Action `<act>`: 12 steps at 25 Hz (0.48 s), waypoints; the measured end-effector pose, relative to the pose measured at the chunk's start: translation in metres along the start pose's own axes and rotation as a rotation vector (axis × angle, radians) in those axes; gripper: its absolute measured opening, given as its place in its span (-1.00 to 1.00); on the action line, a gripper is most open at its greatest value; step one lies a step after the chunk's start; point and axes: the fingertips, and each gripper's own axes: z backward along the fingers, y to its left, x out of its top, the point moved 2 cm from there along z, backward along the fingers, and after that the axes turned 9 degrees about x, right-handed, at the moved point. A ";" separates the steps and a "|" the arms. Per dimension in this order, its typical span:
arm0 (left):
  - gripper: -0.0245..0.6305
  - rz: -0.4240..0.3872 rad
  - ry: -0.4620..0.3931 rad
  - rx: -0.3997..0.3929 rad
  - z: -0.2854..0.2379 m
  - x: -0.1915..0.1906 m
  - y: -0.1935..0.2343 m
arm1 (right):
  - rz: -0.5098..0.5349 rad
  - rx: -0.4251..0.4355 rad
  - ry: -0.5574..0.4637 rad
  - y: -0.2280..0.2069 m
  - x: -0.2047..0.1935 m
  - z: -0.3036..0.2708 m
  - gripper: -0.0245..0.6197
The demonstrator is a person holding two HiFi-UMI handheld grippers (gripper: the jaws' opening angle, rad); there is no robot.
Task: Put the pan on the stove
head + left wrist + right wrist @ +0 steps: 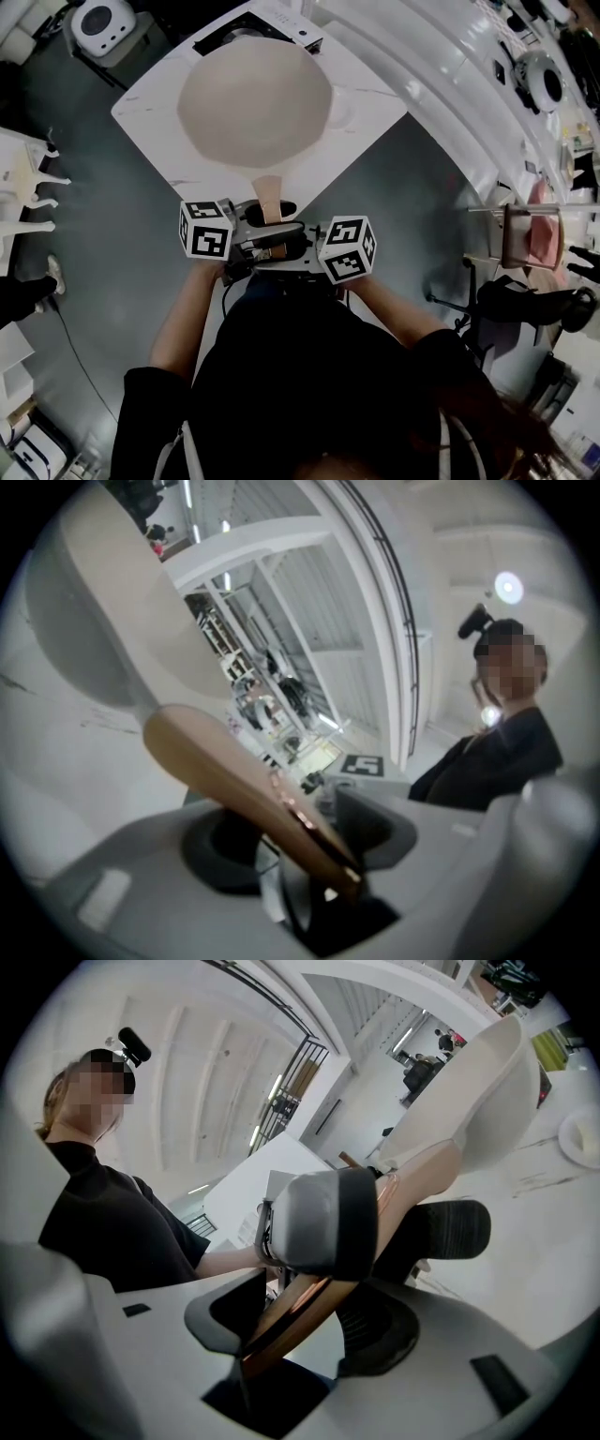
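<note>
A beige pan (253,103) hangs over the white table (155,122), covering most of it. Its tan handle (269,197) points back toward me. Both grippers face each other across that handle. My left gripper (251,230) is shut on the handle from the left, and my right gripper (292,236) is shut on it from the right. In the left gripper view the handle (234,780) runs slantwise between the pads of the left gripper (300,841), with the pan bowl (84,602) above. In the right gripper view the right gripper (375,1232) clamps the handle (291,1321). The stove (281,21) shows at the table's far edge.
A small white dish (344,108) sits on the table by the pan's right rim. Dark floor surrounds the table. A chair (525,234) stands at the right and a white appliance (103,23) at the far left. White racks line the far right.
</note>
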 end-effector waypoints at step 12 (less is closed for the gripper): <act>-0.20 -0.020 -0.022 -0.004 0.008 0.061 0.017 | 0.033 0.002 -0.010 -0.019 0.060 -0.001 -0.24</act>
